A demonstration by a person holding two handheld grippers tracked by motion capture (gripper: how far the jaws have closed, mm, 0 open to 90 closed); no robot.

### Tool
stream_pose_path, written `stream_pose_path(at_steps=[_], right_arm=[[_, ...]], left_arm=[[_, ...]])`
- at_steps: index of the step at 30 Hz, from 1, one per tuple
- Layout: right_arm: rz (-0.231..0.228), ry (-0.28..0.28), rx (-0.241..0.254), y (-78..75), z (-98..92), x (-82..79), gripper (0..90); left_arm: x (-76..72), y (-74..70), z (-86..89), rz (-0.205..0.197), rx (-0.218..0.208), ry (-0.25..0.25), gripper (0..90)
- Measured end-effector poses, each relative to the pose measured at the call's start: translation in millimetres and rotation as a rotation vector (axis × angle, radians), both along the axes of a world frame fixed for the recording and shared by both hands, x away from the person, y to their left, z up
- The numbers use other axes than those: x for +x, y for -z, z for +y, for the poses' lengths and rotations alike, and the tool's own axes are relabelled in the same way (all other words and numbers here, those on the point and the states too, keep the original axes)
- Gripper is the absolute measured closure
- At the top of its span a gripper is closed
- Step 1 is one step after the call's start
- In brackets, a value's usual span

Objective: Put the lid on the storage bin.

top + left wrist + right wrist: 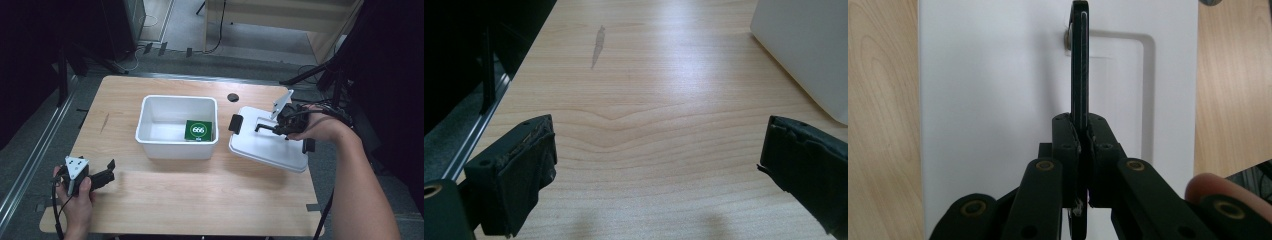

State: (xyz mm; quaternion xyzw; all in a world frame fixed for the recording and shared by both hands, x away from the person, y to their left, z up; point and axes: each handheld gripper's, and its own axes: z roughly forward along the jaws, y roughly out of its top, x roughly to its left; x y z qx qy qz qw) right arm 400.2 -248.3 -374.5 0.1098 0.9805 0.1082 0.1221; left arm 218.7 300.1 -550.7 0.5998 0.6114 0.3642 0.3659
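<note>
My right gripper (1080,135) is clamped on the black handle (1079,60) of the white lid (267,142), which is tilted near the table's right edge. I should lift it level, then centre it over the box (177,126). My left gripper (659,165) rests open near the front-left corner.

A light wooden table (190,200) stands on grey floor (30,145), dark curtains around.
</note>
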Motion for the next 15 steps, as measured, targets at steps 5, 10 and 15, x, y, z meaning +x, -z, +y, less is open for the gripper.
stream_pose_path(at_steps=[5,10,15], right_arm=[[-0.015,-0.011,0.0,-17.8,0.1,-2.3,85.5],[-0.026,-0.018,0.017,-35.5,1.4,-4.4,85.5],[-0.033,-0.032,0.017,-48.0,7.6,-5.3,85.5]], left_arm=[[-0.3,-0.2,0.4,0.003,-0.002,-0.001,2.3],[-0.1,-0.1,-0.1,0.002,0.004,0.0,2.3],[0.1,0.1,-0.1,-0.003,-0.001,-0.003,2.3]])
